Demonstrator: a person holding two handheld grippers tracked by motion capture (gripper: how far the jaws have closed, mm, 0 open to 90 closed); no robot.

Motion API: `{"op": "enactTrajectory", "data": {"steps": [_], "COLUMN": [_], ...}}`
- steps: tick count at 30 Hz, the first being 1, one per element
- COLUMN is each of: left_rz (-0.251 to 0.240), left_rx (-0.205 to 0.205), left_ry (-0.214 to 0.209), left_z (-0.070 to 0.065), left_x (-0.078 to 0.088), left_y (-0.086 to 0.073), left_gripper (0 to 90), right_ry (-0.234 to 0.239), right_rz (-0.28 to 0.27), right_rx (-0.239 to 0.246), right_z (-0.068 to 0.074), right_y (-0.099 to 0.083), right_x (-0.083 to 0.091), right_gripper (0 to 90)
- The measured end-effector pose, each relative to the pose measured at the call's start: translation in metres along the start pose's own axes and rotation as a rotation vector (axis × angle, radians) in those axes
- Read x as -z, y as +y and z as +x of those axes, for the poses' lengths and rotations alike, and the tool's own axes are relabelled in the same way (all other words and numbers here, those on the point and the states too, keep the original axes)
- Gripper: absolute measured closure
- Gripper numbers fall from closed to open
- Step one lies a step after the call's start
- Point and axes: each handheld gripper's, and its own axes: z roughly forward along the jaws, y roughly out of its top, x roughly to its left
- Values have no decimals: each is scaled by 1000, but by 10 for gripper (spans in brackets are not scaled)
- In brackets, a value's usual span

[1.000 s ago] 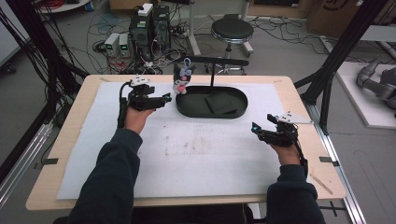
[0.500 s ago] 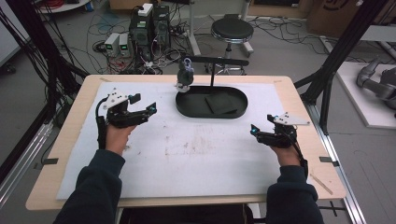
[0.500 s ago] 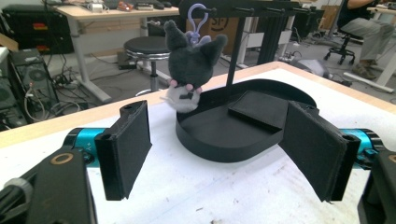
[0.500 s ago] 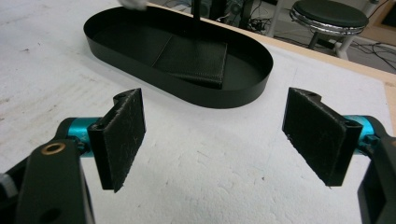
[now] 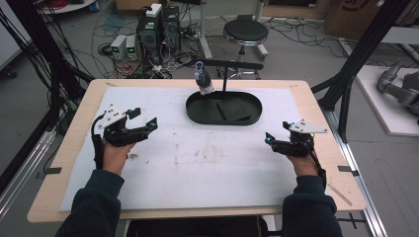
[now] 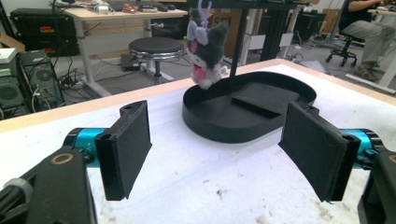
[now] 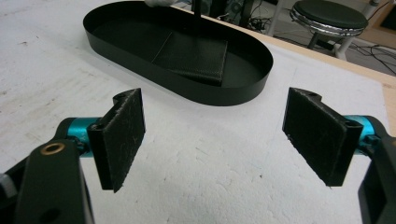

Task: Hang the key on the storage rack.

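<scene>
Resting with both jaw pairs apart and empty, plush toy (image 6: 205,44) hanging ahead of left gripper (image 6: 217,156) over tray (image 6: 219,128); next, probably reaching forward to grasp it.

A plush toy (image 5: 203,81) hangs over the tray's (image 5: 197,114) left end; a flat pad (image 5: 234,109) lies inside, mid-table (image 5: 316,106).

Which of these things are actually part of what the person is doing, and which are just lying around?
In use: plush toy hanging from the stand, black tray, left gripper, right gripper.

Lying about: stool, computers, floor cables.
</scene>
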Motion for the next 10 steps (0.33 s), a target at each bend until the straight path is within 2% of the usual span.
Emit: {"op": "enactTrajectory", "data": {"steps": [10], "left_rz": [-8], "left_rx": [27], "left_ry": [20], "left_z": [9], "left_x": [8], "left_y": [-13], "left_gripper": [239], "right_ry": [-1], "right_rz": [-4], "right_rx": [2], "right_z": [0], "right_y": [0], "right_x": [-1], "right_gripper": [215]}}
